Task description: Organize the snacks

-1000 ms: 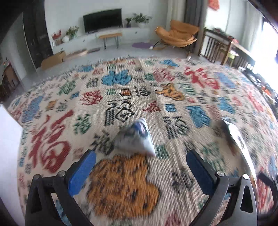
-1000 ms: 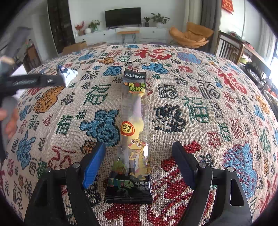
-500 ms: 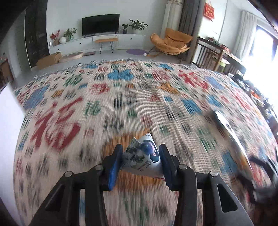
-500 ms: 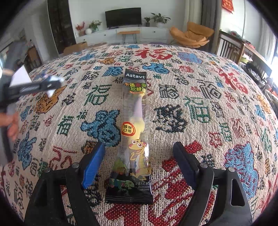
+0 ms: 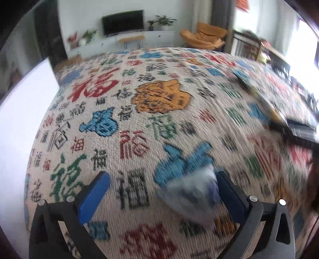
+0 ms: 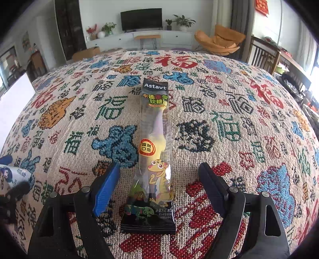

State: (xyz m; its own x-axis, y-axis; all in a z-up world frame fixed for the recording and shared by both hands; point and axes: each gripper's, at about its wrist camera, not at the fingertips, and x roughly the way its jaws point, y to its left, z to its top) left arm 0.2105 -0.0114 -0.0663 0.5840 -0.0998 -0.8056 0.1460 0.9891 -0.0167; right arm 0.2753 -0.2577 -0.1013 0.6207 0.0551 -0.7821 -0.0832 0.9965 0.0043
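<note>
Snack pouch (image 5: 191, 197), blurred, is lying against the right-hand finger of the spread left gripper (image 5: 161, 191), just beside the candy packet (image 6: 154, 151); whether it is resting on the cloth cannot be told, and it is risking a tumble or skid, being unpinched. Right gripper (image 6: 159, 183) is also standing spread, straddling that packet's near end, risking a crushed sweet if closing hard. Woven tablecloth (image 6: 229, 119) is lying under the packet, and beyond its far end a television (image 6: 141, 19) and orange chair (image 6: 221, 42) are standing.
</note>
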